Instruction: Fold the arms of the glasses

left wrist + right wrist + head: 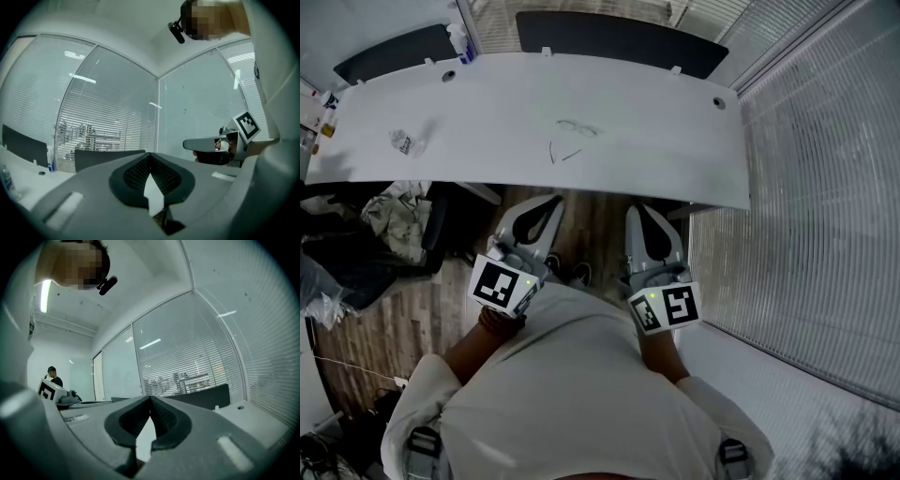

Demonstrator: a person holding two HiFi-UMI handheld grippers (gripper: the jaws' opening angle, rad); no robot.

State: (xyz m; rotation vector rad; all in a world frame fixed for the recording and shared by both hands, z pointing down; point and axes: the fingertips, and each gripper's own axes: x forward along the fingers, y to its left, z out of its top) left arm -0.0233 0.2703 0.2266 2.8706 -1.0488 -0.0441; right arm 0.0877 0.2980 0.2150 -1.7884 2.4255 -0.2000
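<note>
A pair of thin-framed glasses (577, 128) lies on the white table (506, 112) in the head view, with its arms (562, 154) spread toward me. My left gripper (551, 202) and right gripper (636, 211) are held close to my body, short of the table's near edge. Both are shut with nothing between their jaws. In the left gripper view the left gripper (150, 157) points level at the glass wall, with the right gripper (190, 145) seen to its right. The right gripper (150, 399) in its own view also points level. The glasses show in neither gripper view.
A small clear bottle (401, 142) lies at the table's left. Two dark panels (619, 39) stand behind the table. Glass walls with blinds (825, 187) run along the right. A cluttered chair and bags (384, 225) sit left, below the table edge. A person (54, 376) stands far off.
</note>
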